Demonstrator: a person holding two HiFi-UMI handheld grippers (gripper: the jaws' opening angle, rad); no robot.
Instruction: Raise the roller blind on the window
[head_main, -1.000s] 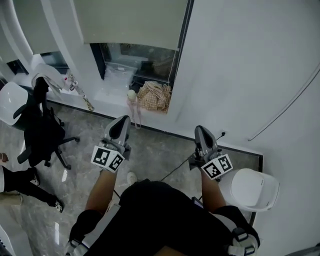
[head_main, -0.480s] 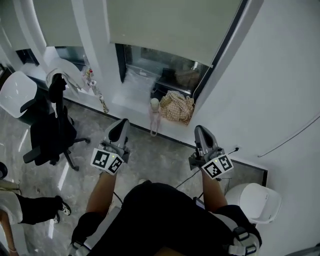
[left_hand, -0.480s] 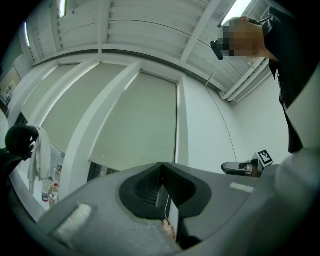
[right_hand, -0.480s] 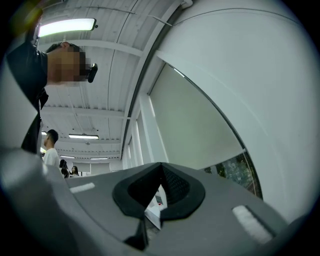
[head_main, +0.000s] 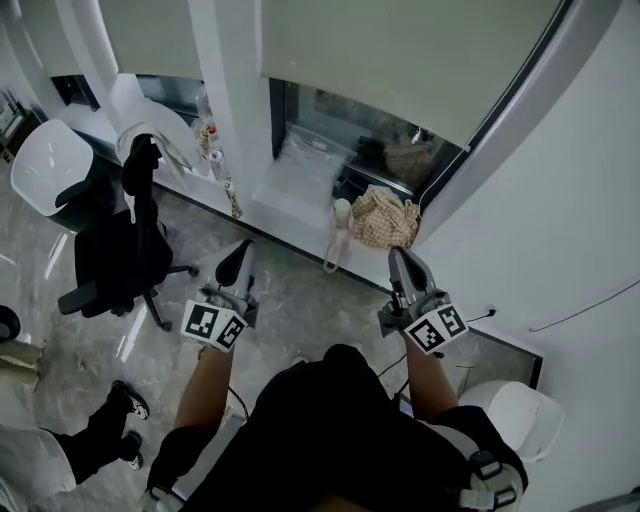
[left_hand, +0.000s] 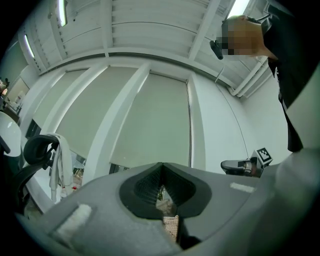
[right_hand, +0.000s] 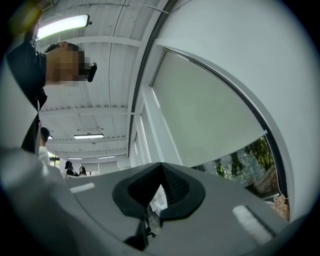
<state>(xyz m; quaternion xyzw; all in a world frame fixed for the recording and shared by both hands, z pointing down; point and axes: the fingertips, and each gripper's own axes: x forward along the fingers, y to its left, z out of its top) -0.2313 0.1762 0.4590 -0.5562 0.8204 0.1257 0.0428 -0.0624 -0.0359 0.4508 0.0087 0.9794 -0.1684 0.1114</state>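
Note:
The pale grey-green roller blind (head_main: 400, 50) hangs partway down over the window (head_main: 370, 135), with a strip of glass bare under its lower edge. It also fills the left gripper view as the blind (left_hand: 150, 120) and shows in the right gripper view as the blind (right_hand: 205, 120). My left gripper (head_main: 238, 262) and right gripper (head_main: 405, 268) are held side by side over the floor, short of the sill, touching nothing. Both are shut and empty, as the left gripper (left_hand: 161, 187) and right gripper (right_hand: 159, 192) show close up.
A checked bag (head_main: 385, 218) and a small pale doll (head_main: 340, 235) sit at the sill (head_main: 290, 195). A black office chair (head_main: 120, 250) and white chair (head_main: 50, 165) stand left. A white stool (head_main: 520, 415) is at lower right. A thin cord (head_main: 590, 310) crosses the right wall. Someone's legs (head_main: 100, 430) show lower left.
I have moved nearer the window with both grippers; the blind and sill have slid rightward in the head view and now lie straight ahead. Both grippers stay shut.

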